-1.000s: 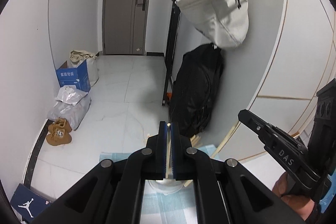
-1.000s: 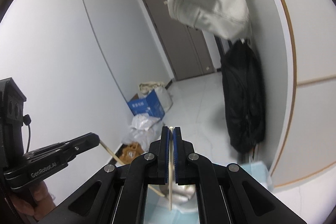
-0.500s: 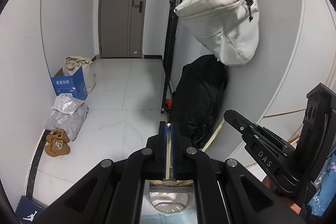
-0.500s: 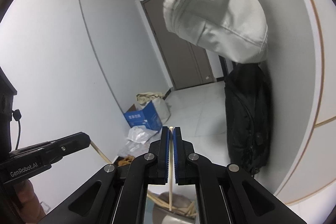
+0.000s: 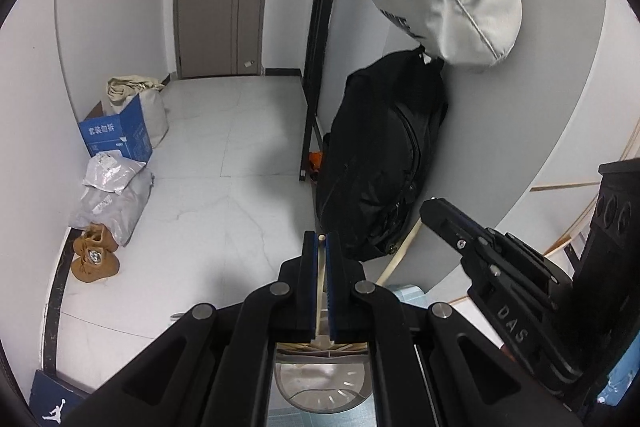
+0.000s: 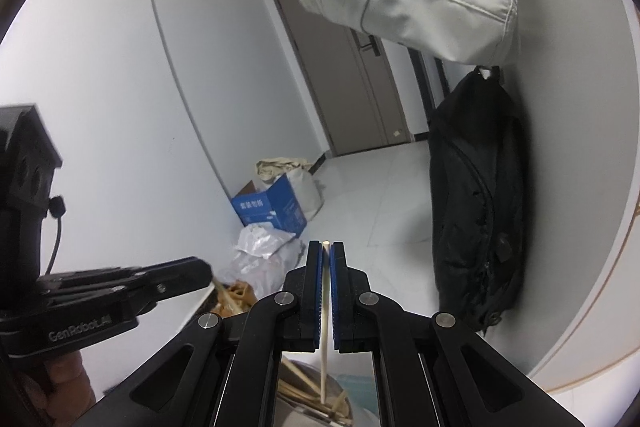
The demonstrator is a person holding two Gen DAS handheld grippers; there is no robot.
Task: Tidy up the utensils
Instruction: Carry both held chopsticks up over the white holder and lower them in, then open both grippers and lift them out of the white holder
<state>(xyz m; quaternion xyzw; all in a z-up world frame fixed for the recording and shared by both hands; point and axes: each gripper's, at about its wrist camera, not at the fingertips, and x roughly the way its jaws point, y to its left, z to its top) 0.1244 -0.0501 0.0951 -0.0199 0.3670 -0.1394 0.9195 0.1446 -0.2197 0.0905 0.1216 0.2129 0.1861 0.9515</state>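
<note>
Item: two pale wooden chopsticks, one per hand.

My left jaws point(image 5: 321, 247) clamp one chopstick point(image 5: 319, 291), its long axis running along them.

My right jaws point(image 6: 327, 255) clamp the other chopstick point(image 6: 325, 327) likewise.

Directly below both jaws: a round metal holder point(image 5: 320, 387) already stocked with sticks.

The right view shows those sticks plainly; the left shows mainly the rim.

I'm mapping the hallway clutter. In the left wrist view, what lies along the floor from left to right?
Brown shoes → grey plastic parcels → blue cardboard box → black backpack leaning on the wall.
</note>
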